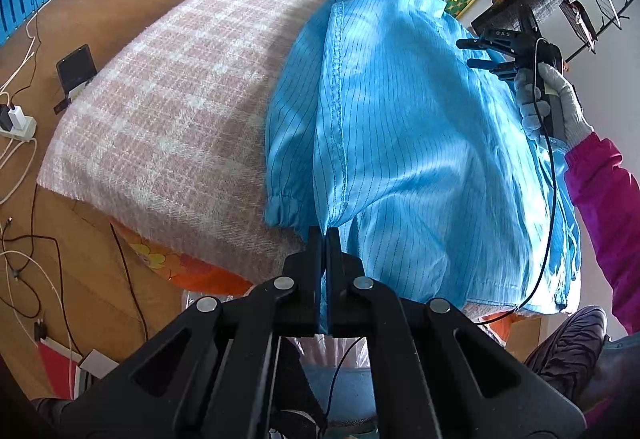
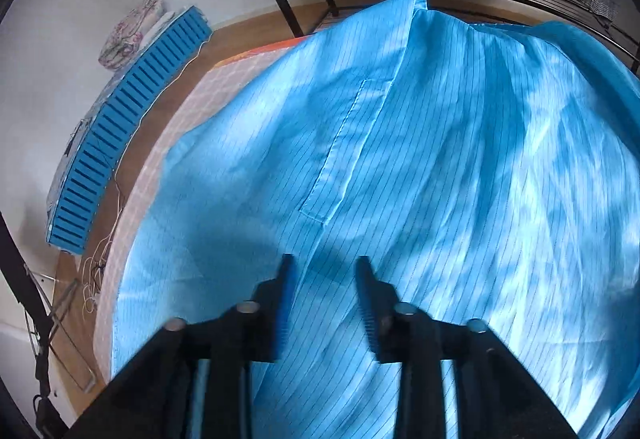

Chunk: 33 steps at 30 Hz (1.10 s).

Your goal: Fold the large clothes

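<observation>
left tongs (image 1: 323, 235) pinched shut on blue garment (image 1: 400, 143) hem at tabletop (image 1: 160, 99) near edge | right tongs (image 2: 324, 267) agape, empty, over cloth | risk: slick fabric slides off edge, fold skews

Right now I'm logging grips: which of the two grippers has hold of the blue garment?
The left gripper: its jaws are shut on the blue garment at its near edge. The right gripper stands open above the cloth, nothing pinched between its fingers.
</observation>
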Tool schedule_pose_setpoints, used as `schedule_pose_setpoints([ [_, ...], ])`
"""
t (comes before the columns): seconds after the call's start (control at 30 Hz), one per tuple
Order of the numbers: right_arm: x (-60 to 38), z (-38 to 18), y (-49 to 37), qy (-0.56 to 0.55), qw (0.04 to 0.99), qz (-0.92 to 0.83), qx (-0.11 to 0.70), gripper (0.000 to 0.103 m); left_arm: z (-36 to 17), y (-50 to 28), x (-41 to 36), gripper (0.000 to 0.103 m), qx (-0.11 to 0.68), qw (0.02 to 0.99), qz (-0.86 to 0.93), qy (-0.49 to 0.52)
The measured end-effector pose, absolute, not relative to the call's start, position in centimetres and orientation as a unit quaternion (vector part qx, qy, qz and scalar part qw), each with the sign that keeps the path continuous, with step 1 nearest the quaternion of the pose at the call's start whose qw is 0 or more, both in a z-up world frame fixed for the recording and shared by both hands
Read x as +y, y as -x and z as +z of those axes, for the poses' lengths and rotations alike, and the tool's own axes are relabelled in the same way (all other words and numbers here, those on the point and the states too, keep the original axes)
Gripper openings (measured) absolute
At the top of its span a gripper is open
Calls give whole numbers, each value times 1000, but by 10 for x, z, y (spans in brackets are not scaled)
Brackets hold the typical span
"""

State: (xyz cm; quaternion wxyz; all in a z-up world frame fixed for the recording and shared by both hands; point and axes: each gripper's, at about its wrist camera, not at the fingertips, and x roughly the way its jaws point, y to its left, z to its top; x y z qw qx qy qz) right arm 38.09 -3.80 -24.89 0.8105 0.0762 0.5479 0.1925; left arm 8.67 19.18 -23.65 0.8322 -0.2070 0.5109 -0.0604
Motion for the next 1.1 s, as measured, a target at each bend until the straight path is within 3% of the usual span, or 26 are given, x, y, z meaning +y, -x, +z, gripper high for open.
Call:
schedule_pose_setpoints([
  [0.1,-27,-259,-384,-82,804,192,557,37,-235,-86,194,0,509,833,-56,207],
  [0.23,-13,-269,-387,-97,802,199,554,0,-236,-85,194,0,511,833,-52,203],
  [0.43,-23,-249,-358,-80,819,184,537,0,-238,-84,202,0,511,835,-47,198],
  [0.5,-18,-248,-353,-30,818,187,543,0,-241,-84,207,0,513,834,-42,200],
  [0.63,-8,-233,-348,46,830,152,534,27,-241,-83,215,0,509,835,-32,207],
  [0.83,44,-193,-330,89,840,214,490,27,-243,-85,214,0,509,836,-23,202],
  [1.1,134,-248,-314,152,796,274,517,27,-249,-90,227,0,507,836,-5,210],
])
